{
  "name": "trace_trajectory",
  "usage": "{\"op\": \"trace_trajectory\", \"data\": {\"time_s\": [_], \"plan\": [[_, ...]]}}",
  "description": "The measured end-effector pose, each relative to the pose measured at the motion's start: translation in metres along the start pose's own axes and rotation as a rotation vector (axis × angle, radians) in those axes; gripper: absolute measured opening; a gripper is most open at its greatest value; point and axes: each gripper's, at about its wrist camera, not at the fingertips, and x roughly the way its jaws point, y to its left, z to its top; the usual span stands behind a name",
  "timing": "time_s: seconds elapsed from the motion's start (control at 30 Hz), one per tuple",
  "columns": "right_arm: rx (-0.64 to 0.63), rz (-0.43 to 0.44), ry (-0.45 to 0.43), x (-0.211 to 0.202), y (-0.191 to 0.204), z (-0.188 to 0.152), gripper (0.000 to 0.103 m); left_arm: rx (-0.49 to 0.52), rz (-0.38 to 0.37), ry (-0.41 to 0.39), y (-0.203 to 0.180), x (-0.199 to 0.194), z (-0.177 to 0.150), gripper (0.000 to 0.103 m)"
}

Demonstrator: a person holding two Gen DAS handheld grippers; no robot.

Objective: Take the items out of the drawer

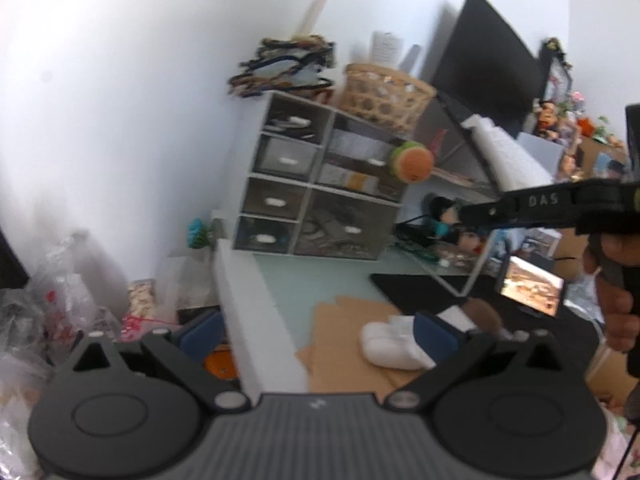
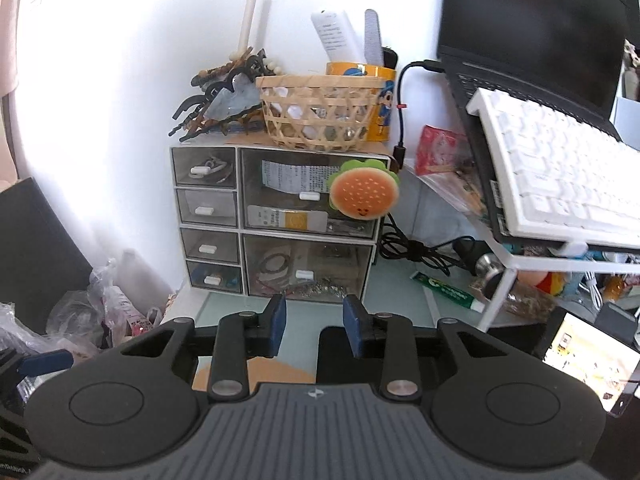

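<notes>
Currently, by part:
Right gripper (image 2: 314,326): blue fingers (image 2: 277,322) parted by a moderate gap, nothing between them, touching nothing; aimed at the lower drawers.
Left gripper (image 1: 318,334): fingers spread wide, empty, held above the cardboard (image 1: 344,344) at the desk edge.
Drawer unit (image 2: 276,220): against the wall on the desk, all drawers closed.
Burger plush (image 2: 364,192): hangs at the unit's upper right front.
Woven basket (image 2: 320,110): atop the unit.
</notes>
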Motion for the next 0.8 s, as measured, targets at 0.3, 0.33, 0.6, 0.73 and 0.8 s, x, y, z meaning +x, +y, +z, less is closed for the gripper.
{"op": "trace_trajectory", "data": {"time_s": [0.3, 0.33, 0.6, 0.73, 0.8], "plan": [[0.045, 0.044, -0.034, -0.029, -0.016, -0.017, 0.050, 0.039, -0.002, -0.007, -0.022, -0.006, 0.004, 0.103], [0.049, 0.051, -0.037, -0.032, -0.018, -0.019, 0.051, 0.045, 0.001, -0.007, -0.025, -0.006, 0.004, 0.103], [0.084, 0.112, -0.069, -0.054, -0.034, -0.041, 0.062, 0.102, 0.020, 0.015, -0.045, -0.006, 0.004, 0.103], [0.097, 0.127, -0.075, -0.059, -0.043, -0.053, 0.065, 0.124, 0.036, 0.017, -0.054, -0.005, 0.007, 0.103], [0.103, 0.132, -0.077, -0.061, -0.048, -0.059, 0.067, 0.135, 0.033, 0.026, -0.059, -0.003, 0.007, 0.103]]}}
